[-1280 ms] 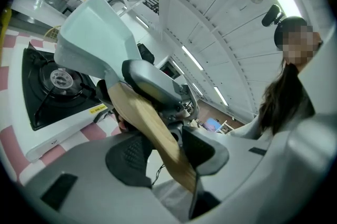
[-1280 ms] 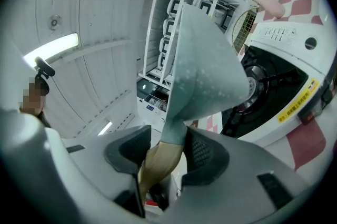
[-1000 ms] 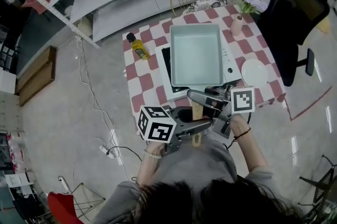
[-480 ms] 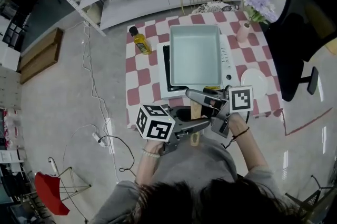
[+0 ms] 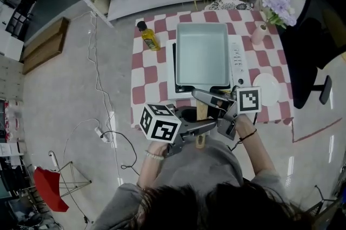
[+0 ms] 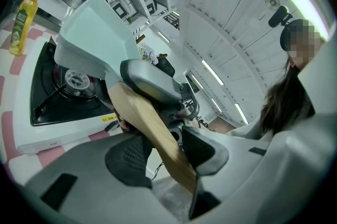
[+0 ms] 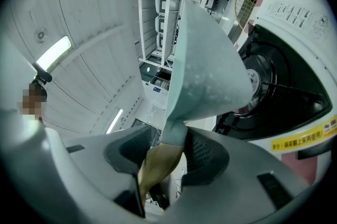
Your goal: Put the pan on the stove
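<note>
Rect. mint pan (image 5: 202, 54), wood handle (image 5: 201, 112)

Pale-green rectangular pan (image 5: 202, 53) over the white stove (image 5: 239, 63) — wooden handle (image 5: 201, 112) overhanging its front edge.

Yellow oil bottle (image 5: 147, 37) stands at the back left of the red-and-white checkered tablecloth (image 5: 147, 75), with a pink vase (image 5: 259, 34) of purple flowers (image 5: 278, 5) at the back right and a white plate (image 5: 268, 88) near the front right. Black office chair (image 5: 313, 34) sits off to the right, and cables (image 5: 102, 115) trail over the floor on the left.
</note>
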